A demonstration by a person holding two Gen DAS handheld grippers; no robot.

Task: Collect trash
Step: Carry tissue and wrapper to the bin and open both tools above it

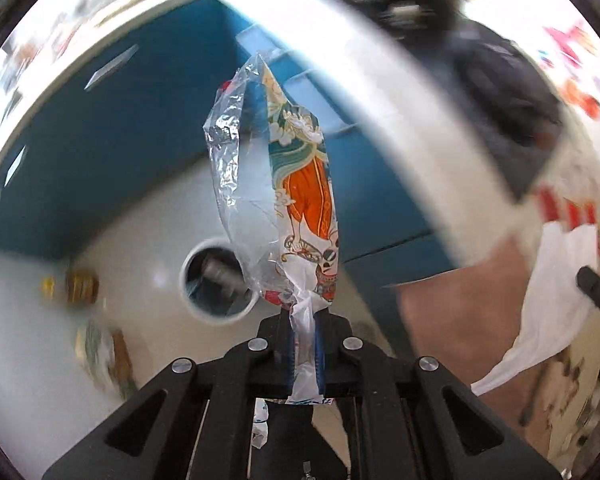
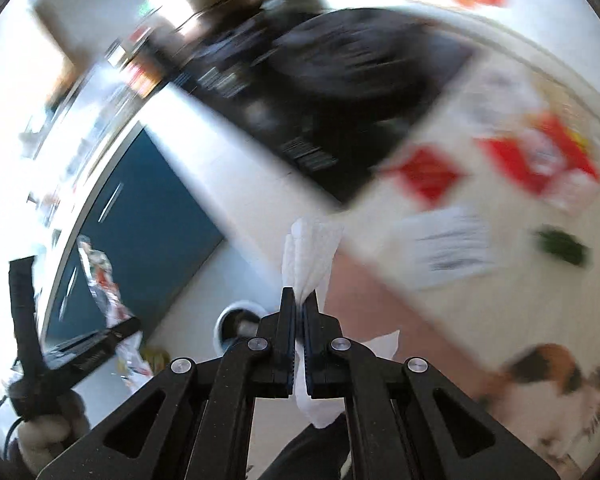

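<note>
Both pieces are picked up, the left gripper [image 1: 306, 344] clamped on a wrapper [image 1: 288, 184] and the right gripper [image 2: 299, 320] on a tissue [image 2: 310, 256], so I'd guess next comes carrying them over the bin [image 1: 220, 280] and letting go.

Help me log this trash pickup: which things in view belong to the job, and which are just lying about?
Job: printed plastic wrapper in the left tool; white tissue in the right tool; white round bin on the floor.

Lying about: red packets, printed white paper, blue cabinet.
</note>
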